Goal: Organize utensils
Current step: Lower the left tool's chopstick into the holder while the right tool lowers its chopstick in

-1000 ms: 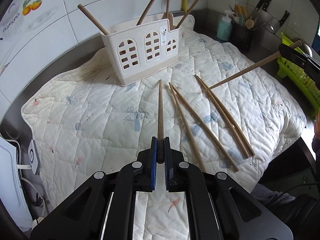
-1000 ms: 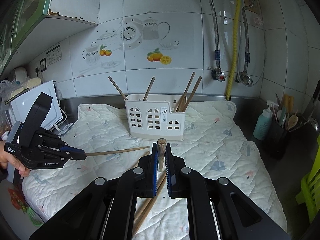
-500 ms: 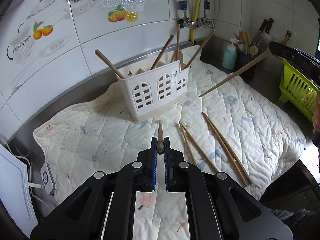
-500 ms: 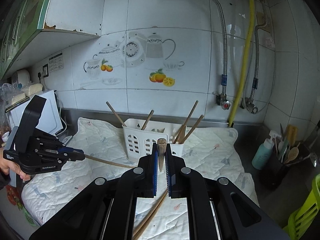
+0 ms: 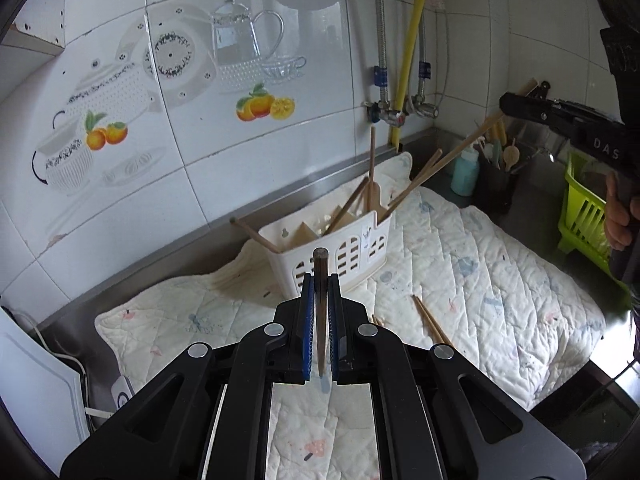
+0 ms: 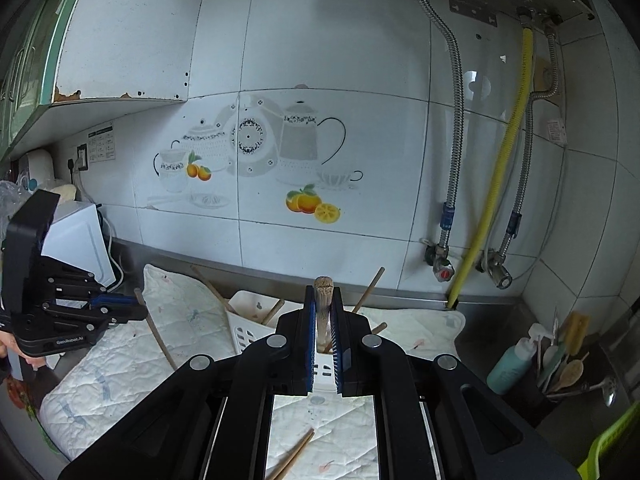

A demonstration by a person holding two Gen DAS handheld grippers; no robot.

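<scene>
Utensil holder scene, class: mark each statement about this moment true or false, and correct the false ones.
1. The left tool is shut on a chopstick. True.
2. The right tool is open with nothing between its pads. False: it is shut on a chopstick.
3. The white utensil holder already has several chopsticks standing in it. True.
4. The utensil holder stands on bare steel counter. False: it stands on a quilted cloth.
5. No chopsticks remain lying on the quilted cloth. False: some loose chopsticks lie on it, to the right of the left tool.
</scene>
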